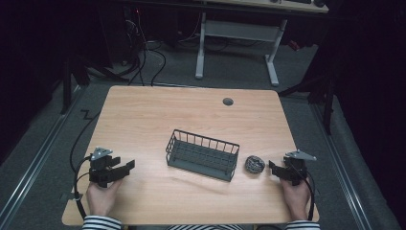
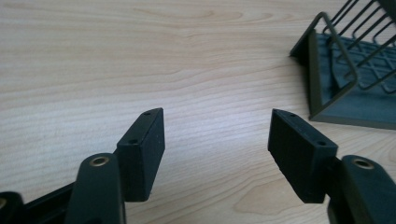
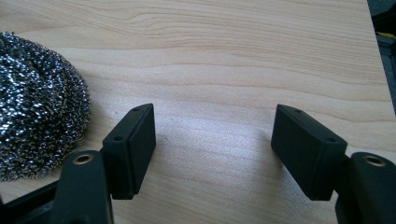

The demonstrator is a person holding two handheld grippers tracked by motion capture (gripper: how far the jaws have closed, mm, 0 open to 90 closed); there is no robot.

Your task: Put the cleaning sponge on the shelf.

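Observation:
A dark wire basket (image 1: pixel 202 154) stands on the wooden table (image 1: pixel 191 120), near its middle front. A steel-wool scourer (image 1: pixel 254 164) lies just to its right. My left gripper (image 1: pixel 128 167) rests at the table's front left, open, with bare wood between its jaws; its view catches the basket's end (image 2: pixel 327 84) at the upper right. My right gripper (image 1: pixel 272 168) sits at the front right, open, just right of the scourer. In the right gripper view the scourer (image 3: pixel 37 98) lies left of the left jaw, outside the gap (image 3: pixel 215 140).
A round cable hole (image 1: pixel 228 101) sits near the table's far edge. A white-legged desk (image 1: pixel 239 33) stands behind on the grey floor. Cables (image 1: pixel 76 158) trail from the left gripper off the table's left side.

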